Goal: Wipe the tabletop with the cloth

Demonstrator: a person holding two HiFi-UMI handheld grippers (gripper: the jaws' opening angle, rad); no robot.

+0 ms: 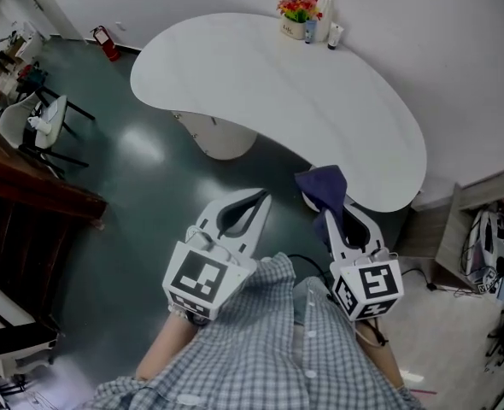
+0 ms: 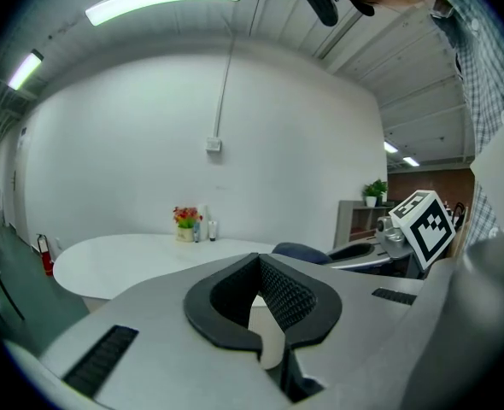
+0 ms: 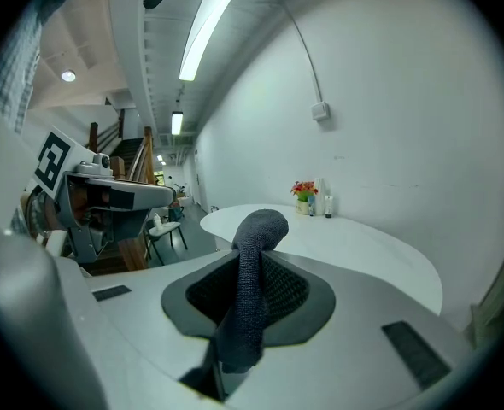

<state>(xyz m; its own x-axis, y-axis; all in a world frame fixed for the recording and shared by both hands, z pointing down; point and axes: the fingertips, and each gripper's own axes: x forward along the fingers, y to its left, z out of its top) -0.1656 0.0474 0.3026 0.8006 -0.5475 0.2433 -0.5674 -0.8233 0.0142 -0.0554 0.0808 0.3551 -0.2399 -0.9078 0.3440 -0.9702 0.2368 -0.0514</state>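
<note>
Head view: you stand at the near edge of the white table (image 1: 320,101) with both grippers held out in front of you.

Left gripper (image 1: 260,198): your jaws are closed tip to tip, and the oval gap behind the tips holds nothing. It hangs over the dark floor (image 1: 141,195), just short of the table edge.

Right gripper (image 1: 331,216): your jaws are clamped on the cloth (image 1: 325,186), a dark blue fold pinched between the pads. In the right gripper view the cloth (image 3: 250,289) runs up through the jaws and bunches in a rounded end above the tips. In the head view that end lies against the near rim of the table; whether it touches the surface cannot be told.

Far side of the table: a flower pot (image 1: 296,11) and two small bottles (image 1: 329,24) stand close together by the wall.
</note>
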